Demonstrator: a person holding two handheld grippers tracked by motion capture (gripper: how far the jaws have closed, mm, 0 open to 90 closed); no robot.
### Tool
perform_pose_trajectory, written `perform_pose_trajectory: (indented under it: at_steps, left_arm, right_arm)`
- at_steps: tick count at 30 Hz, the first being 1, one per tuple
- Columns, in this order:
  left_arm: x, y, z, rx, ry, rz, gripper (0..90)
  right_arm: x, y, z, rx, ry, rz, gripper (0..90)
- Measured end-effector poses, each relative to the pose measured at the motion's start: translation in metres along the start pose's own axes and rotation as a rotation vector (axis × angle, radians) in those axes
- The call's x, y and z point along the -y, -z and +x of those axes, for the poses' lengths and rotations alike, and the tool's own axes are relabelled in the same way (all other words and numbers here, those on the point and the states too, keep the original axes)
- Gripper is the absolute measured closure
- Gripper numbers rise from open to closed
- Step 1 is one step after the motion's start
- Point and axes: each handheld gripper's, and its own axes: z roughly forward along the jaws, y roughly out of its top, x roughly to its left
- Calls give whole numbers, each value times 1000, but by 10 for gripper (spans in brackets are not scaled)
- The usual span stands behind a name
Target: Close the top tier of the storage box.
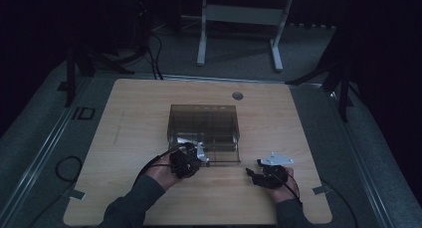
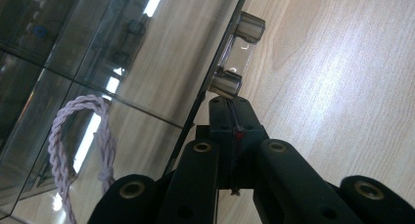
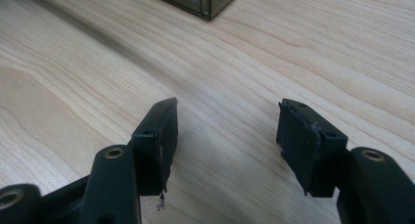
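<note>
Wood table (image 1: 278, 138) | L gripper (image 2: 230, 102) closed, tips at drawer handle (image 2: 234, 55) (clear box (image 1: 204, 119)) | R gripper (image 3: 226, 131) apart, off it

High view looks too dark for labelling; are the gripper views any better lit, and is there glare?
High view: dim, table muted. Left gripper view: bright, white glare streaks on the clear drawer box, closed jaws blurred. Right gripper view: evenly lit, wood grain sharp.
</note>
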Motion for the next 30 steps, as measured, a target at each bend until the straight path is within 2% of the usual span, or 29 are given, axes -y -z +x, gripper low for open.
perform_pose_trajectory:
  at_steps: [12, 30]
  left_arm:
    - [-3, -7, -2, -5, -3, 5, 900]
    - [-3, -7, -2, -4, 1, -1, 900]
  right_arm:
    - [0, 0, 0, 0, 2, 1, 405]
    - [0, 0, 0, 0, 1, 1, 403]
